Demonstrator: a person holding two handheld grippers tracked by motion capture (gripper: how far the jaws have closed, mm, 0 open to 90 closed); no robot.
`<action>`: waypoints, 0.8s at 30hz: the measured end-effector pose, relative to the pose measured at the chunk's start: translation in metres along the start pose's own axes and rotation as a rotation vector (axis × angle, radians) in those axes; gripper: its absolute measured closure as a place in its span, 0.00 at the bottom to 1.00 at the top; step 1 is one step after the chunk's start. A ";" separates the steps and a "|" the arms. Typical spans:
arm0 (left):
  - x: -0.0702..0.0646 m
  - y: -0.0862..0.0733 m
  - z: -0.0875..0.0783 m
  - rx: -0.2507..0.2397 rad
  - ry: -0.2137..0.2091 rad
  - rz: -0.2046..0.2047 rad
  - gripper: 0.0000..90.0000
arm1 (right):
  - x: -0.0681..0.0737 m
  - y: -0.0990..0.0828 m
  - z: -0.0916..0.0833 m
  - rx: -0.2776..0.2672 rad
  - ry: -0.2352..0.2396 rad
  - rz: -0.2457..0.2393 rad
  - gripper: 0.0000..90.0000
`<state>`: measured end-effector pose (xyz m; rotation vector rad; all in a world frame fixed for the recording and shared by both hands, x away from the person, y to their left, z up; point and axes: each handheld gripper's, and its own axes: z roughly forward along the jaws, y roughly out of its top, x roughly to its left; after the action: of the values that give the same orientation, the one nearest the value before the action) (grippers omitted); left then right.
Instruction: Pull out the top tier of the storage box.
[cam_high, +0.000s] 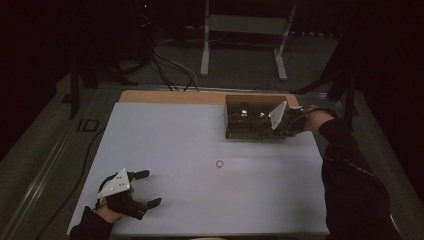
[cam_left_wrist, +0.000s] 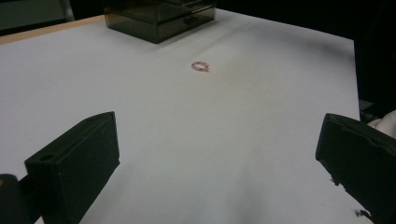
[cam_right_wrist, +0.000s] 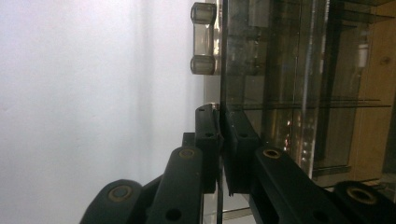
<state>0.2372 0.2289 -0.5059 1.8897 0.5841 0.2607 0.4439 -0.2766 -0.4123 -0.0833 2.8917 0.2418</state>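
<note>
1. The right gripper (cam_right_wrist: 219, 140) is pinching the thin front panel of the smoked acrylic drawer box (cam_high: 250, 120), its fingers (cam_right_wrist: 208, 140) narrowed onto the edge just below the clear handle (cam_right_wrist: 203, 38).
2. The left gripper (cam_high: 145, 189) is resting on the bench (cam_high: 200, 200), fingers (cam_left_wrist: 77, 163) spread wide and holding nothing.
3. The small ring (cam_left_wrist: 200, 66) is lying well ahead of those fingers.
4. Step in hand looks like opening a drawer; the next move calls for a straight, level pull.

Small ring (cam_high: 219, 163) on the table, its make too tiny to tell
</note>
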 end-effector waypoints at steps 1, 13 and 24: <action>0.000 0.000 0.000 0.000 0.000 0.000 0.01 | 0.001 0.000 0.000 -0.001 -0.002 -0.004 0.95; 0.000 0.000 0.000 -0.001 0.000 0.003 0.01 | 0.014 -0.003 -0.004 -0.037 0.012 0.000 0.96; -0.001 0.000 0.000 0.001 0.001 0.004 0.01 | 0.026 -0.008 -0.005 -0.075 0.016 0.004 0.96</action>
<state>0.2368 0.2284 -0.5056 1.8915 0.5815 0.2638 0.4178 -0.2865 -0.4147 -0.0934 2.8987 0.3519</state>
